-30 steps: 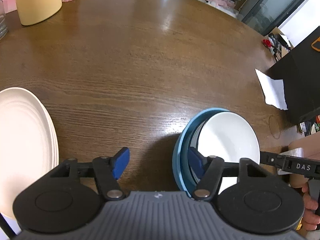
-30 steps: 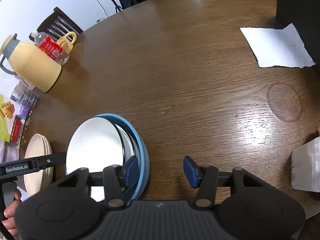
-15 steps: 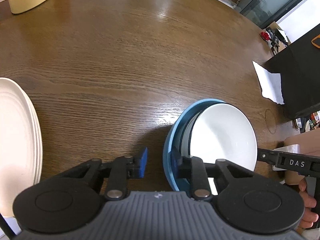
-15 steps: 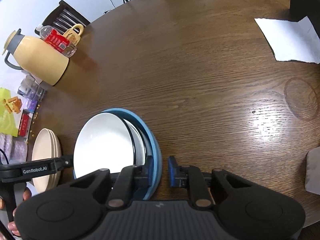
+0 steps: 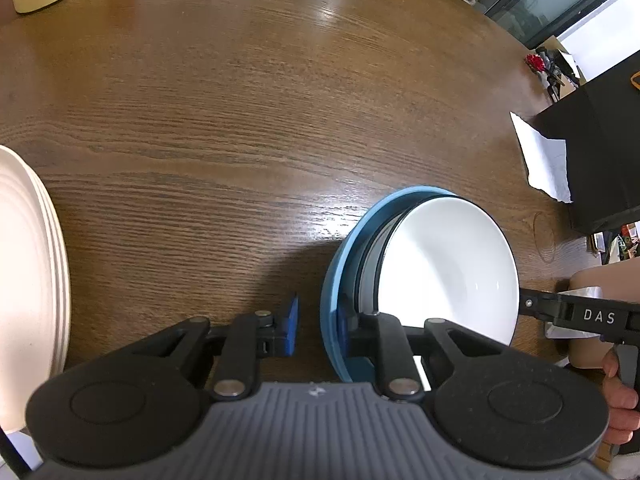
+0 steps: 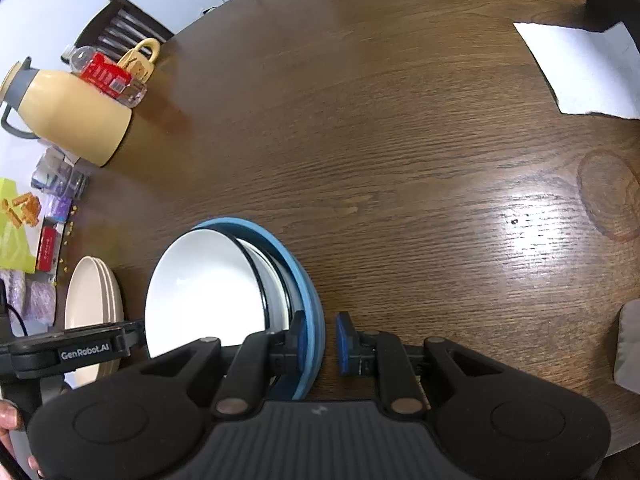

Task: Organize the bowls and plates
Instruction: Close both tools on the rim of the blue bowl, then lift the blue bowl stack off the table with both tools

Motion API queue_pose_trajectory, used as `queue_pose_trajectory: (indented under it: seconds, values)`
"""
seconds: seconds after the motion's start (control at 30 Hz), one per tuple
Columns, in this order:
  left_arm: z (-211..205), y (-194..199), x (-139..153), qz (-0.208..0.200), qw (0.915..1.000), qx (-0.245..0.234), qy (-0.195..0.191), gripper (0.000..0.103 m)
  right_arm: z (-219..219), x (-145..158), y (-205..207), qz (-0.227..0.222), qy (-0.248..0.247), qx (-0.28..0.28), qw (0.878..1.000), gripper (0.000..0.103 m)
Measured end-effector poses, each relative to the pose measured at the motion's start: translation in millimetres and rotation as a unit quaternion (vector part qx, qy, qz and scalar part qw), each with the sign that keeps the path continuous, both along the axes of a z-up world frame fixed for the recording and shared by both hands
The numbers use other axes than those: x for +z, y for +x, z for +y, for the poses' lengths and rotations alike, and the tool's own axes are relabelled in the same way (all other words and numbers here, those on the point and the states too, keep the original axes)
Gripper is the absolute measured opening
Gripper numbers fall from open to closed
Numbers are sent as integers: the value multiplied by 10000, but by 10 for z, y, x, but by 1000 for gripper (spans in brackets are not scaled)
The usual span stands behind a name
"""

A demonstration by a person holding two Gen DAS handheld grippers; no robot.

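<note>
A blue bowl (image 5: 331, 280) (image 6: 298, 268) stands on the wooden table with a dark-rimmed bowl and a white bowl (image 5: 448, 268) (image 6: 204, 284) nested in it. My left gripper (image 5: 316, 328) straddles its left rim, one pad outside and one inside. The jaws are closing, and a strip of table still shows between the outer pad and the wall. My right gripper (image 6: 320, 336) straddles the opposite rim and is closing too. Its inner pad lies at the wall; a narrow gap remains at the outer pad. A stack of cream plates (image 5: 28, 264) (image 6: 90, 296) lies to the left.
A yellow jug (image 6: 68, 116), a water bottle (image 6: 106, 74) and snack packets (image 6: 20, 220) crowd the far left. A white paper sheet (image 6: 584, 72) (image 5: 548, 160) lies beside a black box (image 5: 600, 144) on the right. A hand (image 5: 618, 412) holds the right gripper's handle.
Both grippers' jaws have narrowed from wide apart to a slim gap around the blue bowl's rim, on opposite sides. The bowls and the plates have stayed where they were.
</note>
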State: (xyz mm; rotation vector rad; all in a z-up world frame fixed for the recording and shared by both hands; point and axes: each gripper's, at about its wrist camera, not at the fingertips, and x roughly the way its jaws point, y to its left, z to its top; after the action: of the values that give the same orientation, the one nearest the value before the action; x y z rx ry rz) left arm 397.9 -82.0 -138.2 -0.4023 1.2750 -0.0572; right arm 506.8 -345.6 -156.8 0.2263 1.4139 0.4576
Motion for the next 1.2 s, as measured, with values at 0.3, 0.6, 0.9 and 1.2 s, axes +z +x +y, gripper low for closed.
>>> queue_pose_trajectory:
  seconds: [0.3, 0.6, 0.9, 1.2]
  values:
    - [-40, -13, 16, -100, 9999, -72, -49, 8, -53, -17, -32, -56, 266, -10, 9996, 8]
    - [-64, -45, 31, -137, 9998, -138, 11, 8, -51, -7, -75, -164, 257, 70, 9995, 8]
    - [-67, -51, 59, -183, 9997, -154, 53, 7, -23, 21, -85, -211, 240, 74, 9995, 8]
    - [-28, -79, 110, -252, 9996, -124, 35, 7, -26, 48, -97, -258, 213, 63, 9994, 8]
